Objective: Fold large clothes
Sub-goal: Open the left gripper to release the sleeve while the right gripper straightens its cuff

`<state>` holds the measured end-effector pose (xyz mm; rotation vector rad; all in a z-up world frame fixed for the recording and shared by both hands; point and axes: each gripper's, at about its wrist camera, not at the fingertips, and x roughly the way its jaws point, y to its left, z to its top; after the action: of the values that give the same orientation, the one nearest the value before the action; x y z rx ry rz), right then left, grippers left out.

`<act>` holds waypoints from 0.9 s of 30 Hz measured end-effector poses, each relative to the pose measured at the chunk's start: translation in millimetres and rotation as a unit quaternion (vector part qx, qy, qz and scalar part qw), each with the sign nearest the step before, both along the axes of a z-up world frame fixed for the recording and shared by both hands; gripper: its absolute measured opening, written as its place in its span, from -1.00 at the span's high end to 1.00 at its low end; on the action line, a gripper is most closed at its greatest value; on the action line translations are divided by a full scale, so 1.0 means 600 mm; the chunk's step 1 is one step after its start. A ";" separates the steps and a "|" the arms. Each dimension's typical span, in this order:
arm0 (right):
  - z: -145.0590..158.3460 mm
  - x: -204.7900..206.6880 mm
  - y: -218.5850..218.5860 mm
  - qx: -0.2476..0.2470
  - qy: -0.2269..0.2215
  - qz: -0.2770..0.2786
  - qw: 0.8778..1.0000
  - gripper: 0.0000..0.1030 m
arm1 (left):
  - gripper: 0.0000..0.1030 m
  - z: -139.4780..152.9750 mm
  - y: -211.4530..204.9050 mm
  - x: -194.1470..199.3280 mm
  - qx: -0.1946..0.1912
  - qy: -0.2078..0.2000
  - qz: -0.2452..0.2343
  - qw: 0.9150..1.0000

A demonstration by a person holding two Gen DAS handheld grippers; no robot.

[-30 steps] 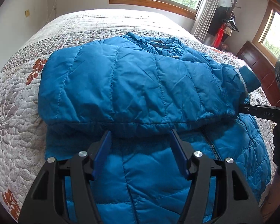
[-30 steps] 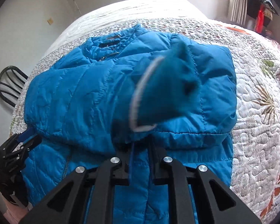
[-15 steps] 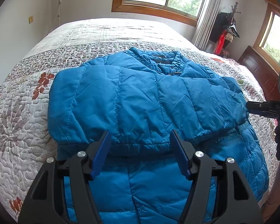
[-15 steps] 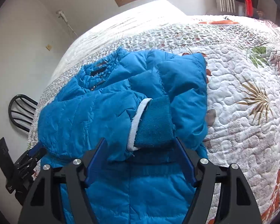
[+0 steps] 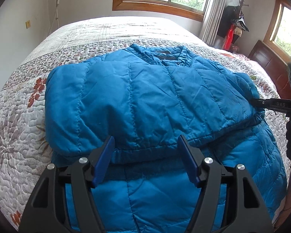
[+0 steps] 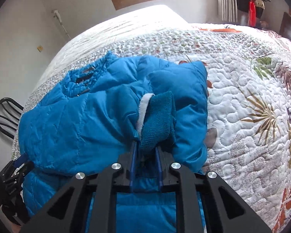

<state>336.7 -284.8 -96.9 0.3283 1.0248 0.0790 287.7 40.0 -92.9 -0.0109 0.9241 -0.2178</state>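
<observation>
A blue quilted jacket point(image 5: 135, 101) lies on the bed, its sleeves folded across the body. My left gripper point(image 5: 145, 137) hovers over the lower edge of the folded sleeve. Its jaws are opening, with fabric below them and nothing pinched. In the right wrist view the jacket point(image 6: 77, 128) ends at a teal knit cuff point(image 6: 159, 116) with a white band. My right gripper point(image 6: 146, 145) is closing, its pads pinching the cuff's near end. That gripper's tip point(image 5: 261, 103) shows at the jacket's right edge; the left gripper point(image 6: 19, 163) sits at far left.
The floral quilt point(image 5: 19, 116) covers the whole bed and shows bare to the right of the jacket point(image 6: 252, 97). A dark chair point(image 6: 5, 114) stands beside the bed on the left. A wooden headboard point(image 5: 267, 66) and a coat rack point(image 5: 236, 25) are at right.
My right gripper let the raised cuff drop onto the jacket, stood open around it, and has now shut on its near end again. The left gripper stayed open and hardly moved.
</observation>
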 end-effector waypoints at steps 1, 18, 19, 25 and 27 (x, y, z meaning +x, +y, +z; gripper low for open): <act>-0.007 0.003 -0.002 0.005 0.004 0.000 1.000 0.64 | -0.29 -0.005 0.001 0.003 -0.002 0.004 0.001 1.000; 0.103 -0.080 0.064 -0.075 -0.091 0.013 0.993 0.25 | -0.33 0.042 -0.018 -0.033 -0.009 -0.041 0.005 0.999; 0.097 -0.073 0.083 -0.077 -0.088 0.029 0.993 0.25 | -0.33 0.037 -0.022 -0.030 -0.008 -0.036 0.003 0.999; 0.023 -0.025 0.134 -0.091 -0.025 0.061 0.994 0.30 | -0.30 -0.007 -0.026 -0.002 -0.011 0.009 0.001 1.000; 0.003 -0.017 0.133 -0.087 -0.011 0.063 0.994 0.32 | -0.30 -0.019 -0.025 0.004 -0.013 0.021 -0.003 1.000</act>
<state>326.2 -204.7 -95.4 0.1033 1.0229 0.1063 289.9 25.1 -104.5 -0.0371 0.9622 -0.2372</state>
